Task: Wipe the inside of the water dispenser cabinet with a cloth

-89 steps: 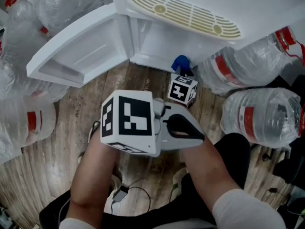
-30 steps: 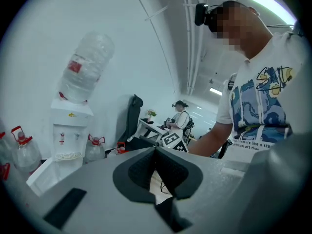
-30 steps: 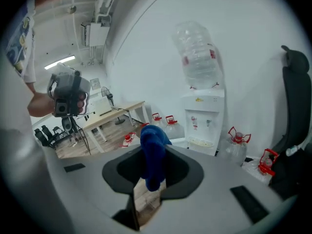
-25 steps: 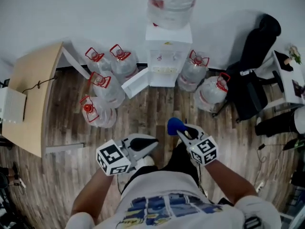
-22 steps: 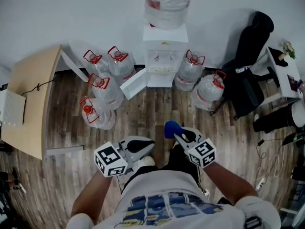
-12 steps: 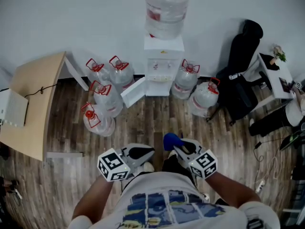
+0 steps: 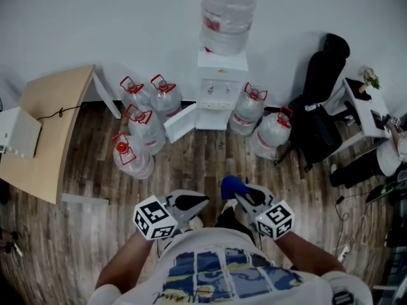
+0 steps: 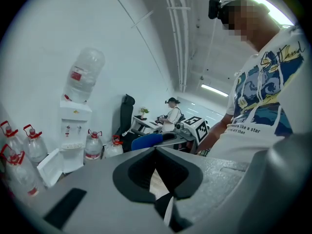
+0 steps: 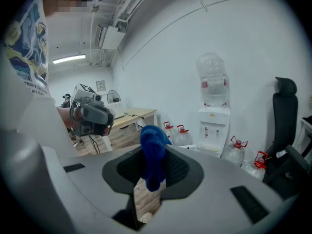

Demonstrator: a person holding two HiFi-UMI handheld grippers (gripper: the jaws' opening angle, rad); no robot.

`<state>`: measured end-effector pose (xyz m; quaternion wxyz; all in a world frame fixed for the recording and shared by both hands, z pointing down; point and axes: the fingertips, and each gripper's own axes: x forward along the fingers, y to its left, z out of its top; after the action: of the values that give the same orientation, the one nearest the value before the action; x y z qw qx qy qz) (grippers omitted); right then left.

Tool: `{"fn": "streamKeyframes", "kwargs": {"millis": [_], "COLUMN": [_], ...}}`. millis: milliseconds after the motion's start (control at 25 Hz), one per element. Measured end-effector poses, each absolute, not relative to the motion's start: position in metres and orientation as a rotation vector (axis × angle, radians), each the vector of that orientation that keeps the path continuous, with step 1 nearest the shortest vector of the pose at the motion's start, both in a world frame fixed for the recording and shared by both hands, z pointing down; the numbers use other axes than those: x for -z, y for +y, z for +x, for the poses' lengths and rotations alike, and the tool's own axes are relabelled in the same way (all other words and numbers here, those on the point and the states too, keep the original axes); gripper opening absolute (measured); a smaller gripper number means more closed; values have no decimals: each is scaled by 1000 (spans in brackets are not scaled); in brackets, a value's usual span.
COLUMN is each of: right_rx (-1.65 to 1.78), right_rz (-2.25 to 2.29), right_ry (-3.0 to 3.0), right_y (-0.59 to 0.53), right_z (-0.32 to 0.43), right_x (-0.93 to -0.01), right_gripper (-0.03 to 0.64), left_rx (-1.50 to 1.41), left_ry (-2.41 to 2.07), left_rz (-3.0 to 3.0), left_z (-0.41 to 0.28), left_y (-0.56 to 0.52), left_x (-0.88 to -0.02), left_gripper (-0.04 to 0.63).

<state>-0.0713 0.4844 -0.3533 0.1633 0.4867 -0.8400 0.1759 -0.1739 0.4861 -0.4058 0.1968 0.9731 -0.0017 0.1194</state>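
The white water dispenser (image 7: 220, 88) stands against the far wall with a bottle on top. Its lower cabinet door (image 7: 180, 122) hangs open to the left. I stand well back from it on the wood floor. My right gripper (image 7: 233, 189) is shut on a blue cloth (image 7: 229, 185), which bunches up between the jaws in the right gripper view (image 9: 152, 155). My left gripper (image 7: 196, 203) is level with it, shut, with nothing held (image 8: 156, 150). The dispenser (image 9: 213, 126) shows far ahead in both gripper views (image 8: 74, 126).
Several large water bottles (image 7: 138, 129) crowd the floor on both sides of the dispenser (image 7: 264, 132). A wooden desk (image 7: 44, 129) stands at the left. A black chair (image 7: 321, 107) and a white table (image 7: 369, 103) are at the right. Another person (image 8: 171, 113) stands far off.
Seconds ago I crouched at the open cabinet with the cloth at its sill. Now I stand far back. Over the last second the grippers barely moved, and the cloth stays clamped.
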Motion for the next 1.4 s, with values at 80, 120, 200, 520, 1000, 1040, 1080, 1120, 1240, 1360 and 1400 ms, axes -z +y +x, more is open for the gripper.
{"fn": "streamKeyframes", "kwargs": {"millis": [80, 120, 200, 520, 1000, 1040, 1080, 1120, 1240, 1360, 1400], "right_rx": [-495, -490, -479, -462, -454, -450, -456, -467, -494, -493, -490], "right_rz": [1371, 1365, 1362, 1349, 1366, 1368, 1368, 1367, 1361, 1346, 1334], "right_ry": [-2409, -2416, -2431, -2456, -2455, -2451, -2441, -2429, -2415, -2430, -2435], "right_y": [485, 486, 487, 493, 512, 514, 516, 519, 522, 522, 522], "right_z": [-74, -75, -77, -78, -66, -64, -61, -59, -56, -51, -47], "right_x": [354, 355, 360, 371, 367, 366, 364, 362, 361, 360, 359], "right_gripper": [83, 83, 83, 83, 83, 83, 83, 83, 83, 83, 83], "left_rx": [-333, -335, -335, -341, -365, -365, -364, -362, -359, -368, -369], "left_ry": [-21, -29, -43, -60, -26, -21, -19, -19, -28, -40, -50], "left_rz": [2721, 2717, 2709, 2703, 2685, 2683, 2678, 2673, 2660, 2660, 2661], "left_z": [-178, -180, -182, -179, -164, -162, -161, -160, -158, -152, -149], "left_y": [488, 489, 491, 496, 512, 514, 515, 516, 518, 520, 521], "left_x": [405, 403, 400, 397, 385, 384, 382, 380, 373, 368, 367], "left_gripper": [2, 2, 2, 2, 2, 2, 2, 2, 2, 2, 2]}}
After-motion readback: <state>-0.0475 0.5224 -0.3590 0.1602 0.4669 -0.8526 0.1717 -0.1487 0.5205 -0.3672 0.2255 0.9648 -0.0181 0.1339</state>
